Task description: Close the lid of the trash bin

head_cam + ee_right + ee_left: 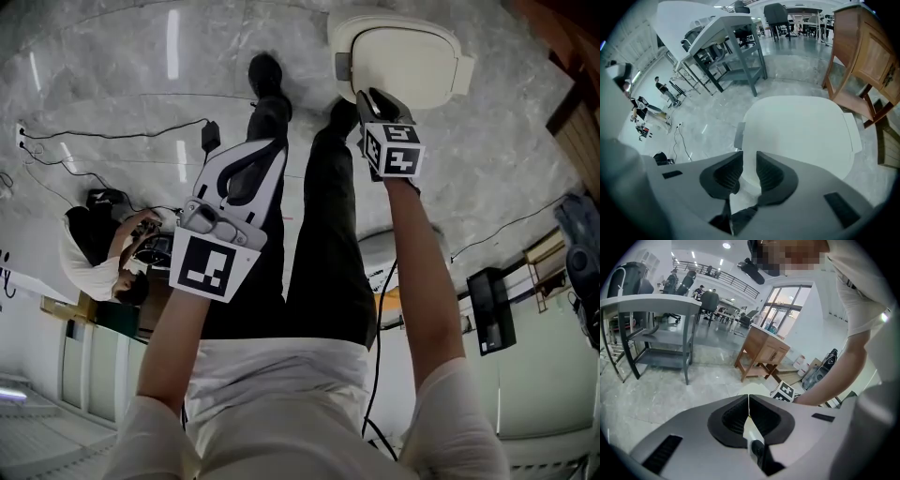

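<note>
Trash bin lid [405, 56] lies directly below right hand-held gripper [373, 101], jaws partly apart, empty. Left hand-held gripper [246, 178], closed, is farther.

The marble floor [112, 56] bears the trash bin [403, 56], perhaps cables [94, 136].

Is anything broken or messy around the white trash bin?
Nothing really stands out. The trash bin stands upright on the floor, its lid looks flat and whole, and nothing is spilled. Only some cables lie loose across the floor.
</note>
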Demonstrator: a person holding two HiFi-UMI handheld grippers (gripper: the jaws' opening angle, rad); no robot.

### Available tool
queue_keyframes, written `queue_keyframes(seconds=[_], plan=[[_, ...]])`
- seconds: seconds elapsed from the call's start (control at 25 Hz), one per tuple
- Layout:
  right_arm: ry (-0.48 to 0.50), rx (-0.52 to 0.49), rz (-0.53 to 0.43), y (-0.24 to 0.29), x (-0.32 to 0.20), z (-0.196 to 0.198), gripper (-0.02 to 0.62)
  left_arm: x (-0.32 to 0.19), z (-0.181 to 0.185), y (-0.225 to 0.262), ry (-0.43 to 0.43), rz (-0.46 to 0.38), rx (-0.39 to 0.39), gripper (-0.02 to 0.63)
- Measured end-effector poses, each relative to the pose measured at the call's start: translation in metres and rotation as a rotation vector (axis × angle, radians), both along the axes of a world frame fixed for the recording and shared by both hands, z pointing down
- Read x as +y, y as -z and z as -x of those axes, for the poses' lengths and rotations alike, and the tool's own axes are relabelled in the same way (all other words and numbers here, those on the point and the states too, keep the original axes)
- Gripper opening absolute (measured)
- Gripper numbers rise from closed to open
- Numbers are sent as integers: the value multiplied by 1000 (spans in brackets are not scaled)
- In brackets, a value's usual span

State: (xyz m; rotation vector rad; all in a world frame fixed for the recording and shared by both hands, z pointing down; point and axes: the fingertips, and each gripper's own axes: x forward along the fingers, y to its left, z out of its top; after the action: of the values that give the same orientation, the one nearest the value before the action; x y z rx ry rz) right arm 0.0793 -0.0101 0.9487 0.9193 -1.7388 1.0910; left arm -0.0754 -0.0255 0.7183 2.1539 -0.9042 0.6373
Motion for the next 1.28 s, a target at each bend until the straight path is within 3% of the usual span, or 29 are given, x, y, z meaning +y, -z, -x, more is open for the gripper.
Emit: queue_keyframes(seconds=[0.16,0.28,0.52,0.64,0.92,1.28], plan=[[-2,55,37,-16,2,0,101,1,4,-3,-14,2,0,20],[-6,112,41,-21,-2,-5,57,-1,8,-5,-6,6,5,21],[95,210,48,-24,1,-2,57,-2,16,-2,-16,-9,4,20],[92,249,49,-25,0,-2,55,-2,19,-1,6,-1,7,20],[-3,186,37,-19,-7,-4,57,1,24,5,-8,-40,8,20],[-26,149,-78,76,-25,-6,57,0,18,60,-44,-114,9,21]])
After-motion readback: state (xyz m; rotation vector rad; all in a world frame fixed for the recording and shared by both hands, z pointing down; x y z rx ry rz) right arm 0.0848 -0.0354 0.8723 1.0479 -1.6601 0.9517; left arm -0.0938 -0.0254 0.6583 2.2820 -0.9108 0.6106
